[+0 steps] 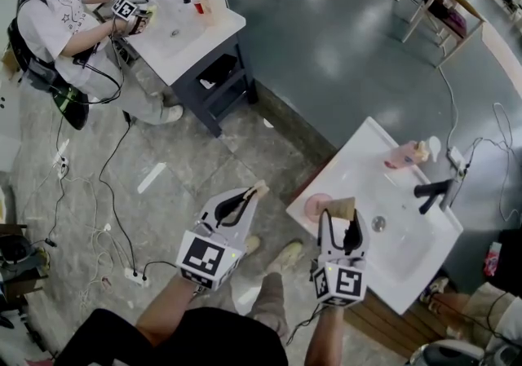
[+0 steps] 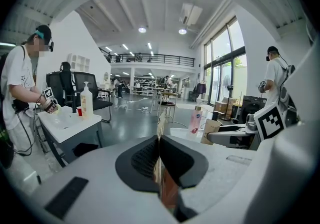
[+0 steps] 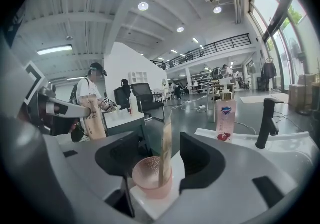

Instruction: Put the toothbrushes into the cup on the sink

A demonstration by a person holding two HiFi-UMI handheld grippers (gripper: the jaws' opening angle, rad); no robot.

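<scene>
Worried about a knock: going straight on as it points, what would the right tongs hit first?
Probably the toothbrush pack standing in the pink cup; both sit between the open right tongs, and the pack looks nearest.

A black faucet [image 1: 434, 190] stands near a pink soap bottle [image 1: 401, 156]; a person [image 1: 57, 26] stands at a white table [image 1: 183, 38].

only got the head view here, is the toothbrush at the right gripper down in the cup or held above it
Observer: The toothbrush stands with its lower end inside the pink cup; the right gripper view shows it.
Operator: gripper clamped on it
Observer: No. The right gripper has its jaws wide apart, with a gap on each side of the toothbrush.
Operator: and the left one
Observer: The left gripper is shut on the other toothbrush, which stands upright between its pads.
</scene>
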